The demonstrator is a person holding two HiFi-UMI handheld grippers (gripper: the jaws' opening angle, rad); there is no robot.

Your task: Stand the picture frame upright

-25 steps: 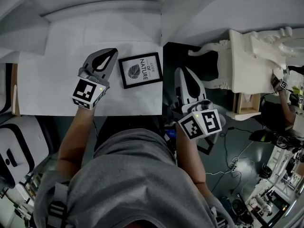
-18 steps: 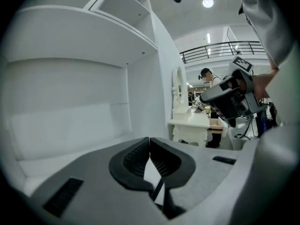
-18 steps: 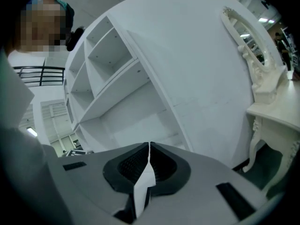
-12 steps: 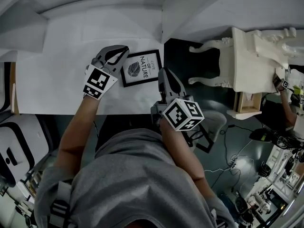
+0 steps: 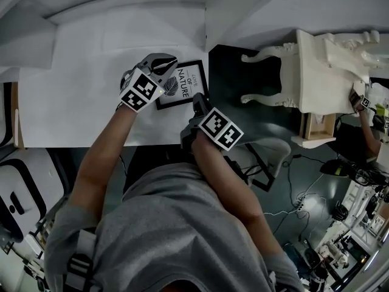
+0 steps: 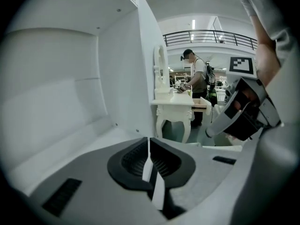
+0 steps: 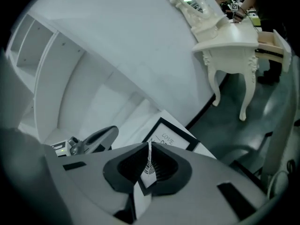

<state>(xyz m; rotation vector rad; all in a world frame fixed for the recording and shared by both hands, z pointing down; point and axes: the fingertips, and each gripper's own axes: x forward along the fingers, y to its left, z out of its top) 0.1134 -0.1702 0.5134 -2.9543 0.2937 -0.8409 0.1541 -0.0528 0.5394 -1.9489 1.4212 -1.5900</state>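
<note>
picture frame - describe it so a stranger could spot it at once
Find the white table in front of the person and go to its right edge. The picture frame lies flat there: a black border round a white print with a dark leaf and lettering, the only black-edged thing on it.

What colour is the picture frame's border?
Black. The frame shows best in the head view, lying flat on the white surface.

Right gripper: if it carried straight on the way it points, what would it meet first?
Probably the picture frame, lying flat on the white surface just beyond the right gripper's shut tips; depth is hard to judge.
</note>
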